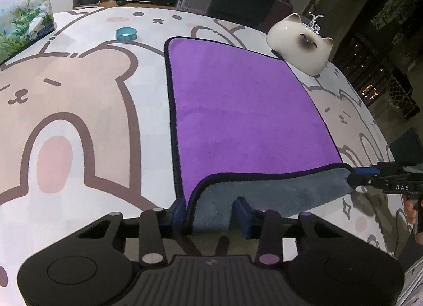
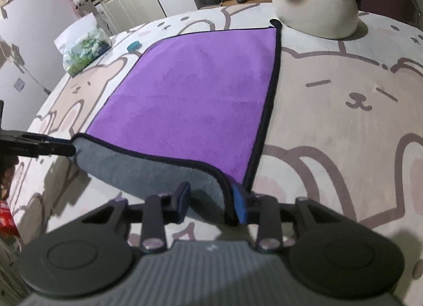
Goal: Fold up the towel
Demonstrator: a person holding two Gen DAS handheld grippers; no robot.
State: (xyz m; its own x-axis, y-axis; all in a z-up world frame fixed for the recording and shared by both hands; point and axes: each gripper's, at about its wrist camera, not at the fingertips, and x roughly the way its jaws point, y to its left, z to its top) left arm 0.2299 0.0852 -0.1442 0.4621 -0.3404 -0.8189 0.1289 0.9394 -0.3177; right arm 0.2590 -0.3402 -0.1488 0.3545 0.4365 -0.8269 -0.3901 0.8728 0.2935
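Observation:
A purple towel [image 1: 243,110] with a black hem and grey underside lies flat on the table; its near edge is lifted and curled so the grey side [image 1: 277,189] shows. My left gripper [image 1: 211,213] is shut on the near left corner. My right gripper [image 1: 359,174] shows at the right edge of the left wrist view, shut on the near right corner. In the right wrist view the towel [image 2: 190,100] spreads ahead, my right gripper [image 2: 211,200] holds its near corner, and my left gripper [image 2: 66,147] pinches the other corner at left.
A white ceramic cat [image 1: 298,44] [image 2: 314,4] sits at the towel's far right corner. A tissue pack [image 1: 23,23] [image 2: 84,49] and a blue tape ring [image 1: 126,34] [image 2: 133,45] lie at far left. The bear-print tablecloth [image 1: 79,121] covers the table.

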